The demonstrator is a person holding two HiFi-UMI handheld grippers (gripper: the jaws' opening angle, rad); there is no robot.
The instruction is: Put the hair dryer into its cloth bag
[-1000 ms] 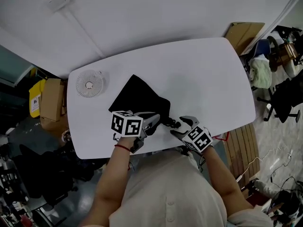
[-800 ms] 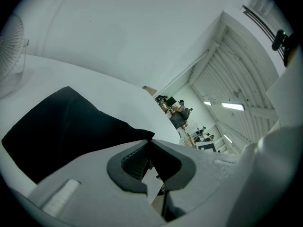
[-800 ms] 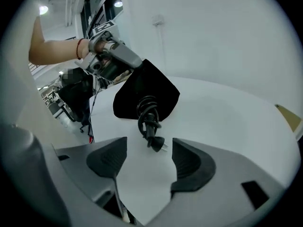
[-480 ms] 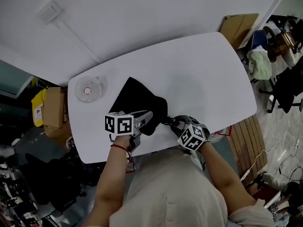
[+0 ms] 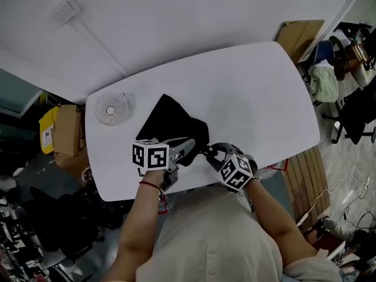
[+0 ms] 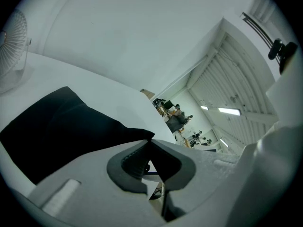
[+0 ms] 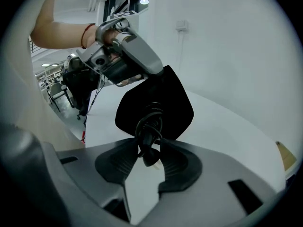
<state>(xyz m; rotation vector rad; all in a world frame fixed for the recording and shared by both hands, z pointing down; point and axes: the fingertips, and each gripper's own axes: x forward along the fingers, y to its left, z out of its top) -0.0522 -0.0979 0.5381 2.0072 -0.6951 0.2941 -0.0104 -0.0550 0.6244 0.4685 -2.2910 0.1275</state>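
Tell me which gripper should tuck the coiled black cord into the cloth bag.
Right: the right gripper has just been closing its jaws on the coiled black cord; the left gripper pinches the black cloth bag.

cloth bag (image 5: 169,121): on table (image 5: 258,93) | fan (image 5: 111,107): table's left corner, apart

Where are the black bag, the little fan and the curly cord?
black bag (image 5: 167,119): head view, middle of the cloth.
little fan (image 5: 110,107): head view, centre of its round grille.
curly cord (image 7: 150,118): right gripper view, the coiled loops.
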